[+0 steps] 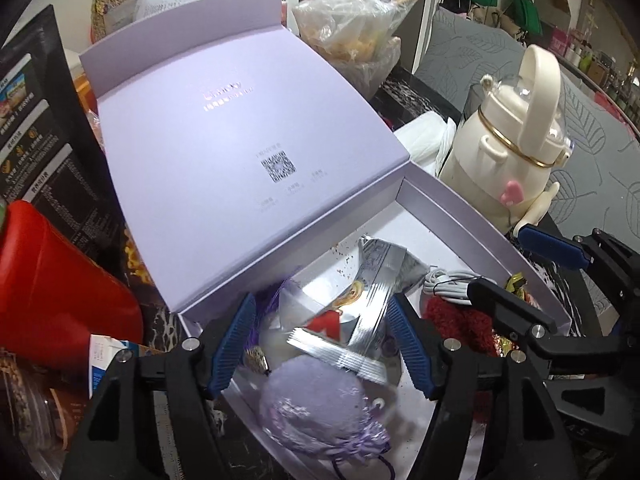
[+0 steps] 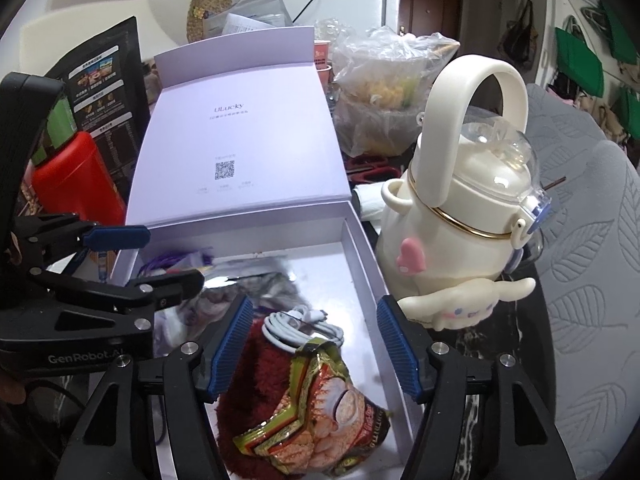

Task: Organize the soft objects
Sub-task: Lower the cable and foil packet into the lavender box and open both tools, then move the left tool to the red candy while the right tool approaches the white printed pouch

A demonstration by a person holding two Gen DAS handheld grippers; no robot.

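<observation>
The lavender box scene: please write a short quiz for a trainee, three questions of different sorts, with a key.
1. True or false: the lavender box has its lid shut.
2. What lies between the left gripper pads? A) silver foil packet B) a red bottle C) a white kettle
3. Fill in: the white cable rests on the dark red ___ cloth.

Key: 1 false; 2 A; 3 fuzzy.

box: lavender box (image 1: 432, 196), lid open, leaning back
left gripper (image 1: 324, 344): jaws apart over box, gripping nothing
silver packet (image 1: 360, 304): in box, between the pads
purple pouch (image 1: 316, 404): in box, under gripper
red cloth (image 1: 460, 320): box right side
right gripper (image 1: 524, 268): at box right rim
</observation>
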